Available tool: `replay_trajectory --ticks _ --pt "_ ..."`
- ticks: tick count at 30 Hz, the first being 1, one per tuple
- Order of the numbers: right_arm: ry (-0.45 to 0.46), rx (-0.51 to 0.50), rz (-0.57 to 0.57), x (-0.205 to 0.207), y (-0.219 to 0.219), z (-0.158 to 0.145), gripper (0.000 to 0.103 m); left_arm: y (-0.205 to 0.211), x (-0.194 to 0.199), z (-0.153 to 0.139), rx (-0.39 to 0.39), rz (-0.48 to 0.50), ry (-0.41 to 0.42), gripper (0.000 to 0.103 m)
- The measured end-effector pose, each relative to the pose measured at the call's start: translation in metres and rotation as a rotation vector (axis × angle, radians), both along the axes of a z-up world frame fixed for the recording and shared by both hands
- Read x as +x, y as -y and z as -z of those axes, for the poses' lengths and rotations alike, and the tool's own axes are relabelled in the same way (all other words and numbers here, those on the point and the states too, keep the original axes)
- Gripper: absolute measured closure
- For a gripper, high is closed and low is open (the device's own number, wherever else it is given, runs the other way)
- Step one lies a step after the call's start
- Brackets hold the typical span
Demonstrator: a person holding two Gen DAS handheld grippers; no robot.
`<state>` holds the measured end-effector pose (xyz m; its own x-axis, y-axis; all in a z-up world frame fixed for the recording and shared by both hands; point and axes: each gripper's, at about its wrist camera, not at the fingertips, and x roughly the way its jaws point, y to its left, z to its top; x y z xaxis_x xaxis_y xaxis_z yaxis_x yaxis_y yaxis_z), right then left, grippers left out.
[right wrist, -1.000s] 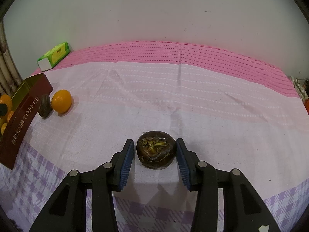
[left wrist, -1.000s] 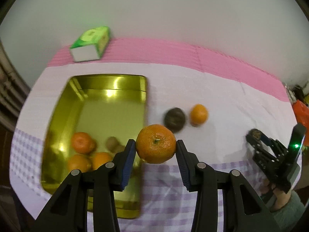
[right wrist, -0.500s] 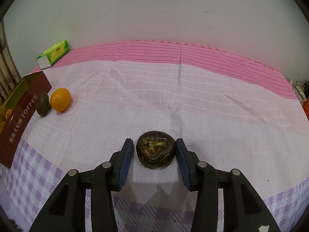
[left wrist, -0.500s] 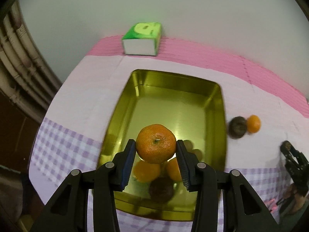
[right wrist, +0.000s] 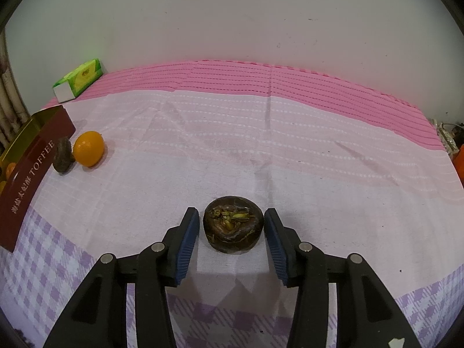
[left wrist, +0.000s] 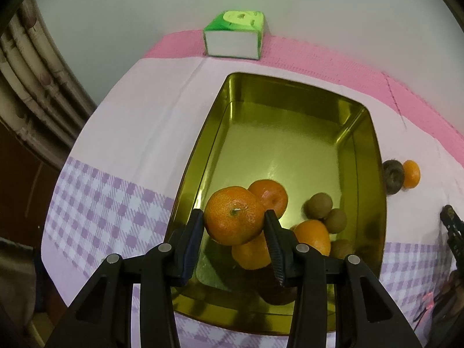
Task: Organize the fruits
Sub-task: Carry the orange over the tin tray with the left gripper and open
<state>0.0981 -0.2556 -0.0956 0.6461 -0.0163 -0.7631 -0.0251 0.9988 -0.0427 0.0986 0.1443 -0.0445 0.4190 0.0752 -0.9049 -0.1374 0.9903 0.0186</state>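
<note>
The left gripper (left wrist: 234,226) clamps a mandarin (left wrist: 233,215) between its blue pads and holds it above the near end of the gold tin (left wrist: 293,92), whose outer wall reads TOFFEE in the right wrist view. Inside the tin lie more mandarins (left wrist: 268,195) and several small brown fruits (left wrist: 320,205), gathered at the near end; the far end is bare metal. Just outside the tin's right wall, a dark brown fruit (left wrist: 392,176) and a loose mandarin (left wrist: 411,173) sit touching each other on the cloth-covered desk (left wrist: 139,110). A green tissue pack (left wrist: 234,38) rests at the far edge by the wall.

The right gripper (right wrist: 232,226) straddles a dark, flattened water chestnut (right wrist: 233,227) that rests on the desk. Its jaws have just been opening a little: a narrow gap shows between the left pad and the fruit, and the right pad stands right at its side, so the fruit is between them but not squeezed.
</note>
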Motion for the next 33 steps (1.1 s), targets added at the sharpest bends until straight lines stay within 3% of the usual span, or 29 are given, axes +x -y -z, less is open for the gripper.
replay_trajectory --ticks 20,33 --pt "-0.001 -0.007 -0.002 0.003 0.001 0.001 0.057 -0.012 -0.002 0.001 -0.008 -0.008 0.003 0.06" --pt "-0.002 -0.005 0.0 0.004 0.003 0.001 0.056 -0.018 -0.015 -0.017 -0.011 -0.01 0.053 0.059"
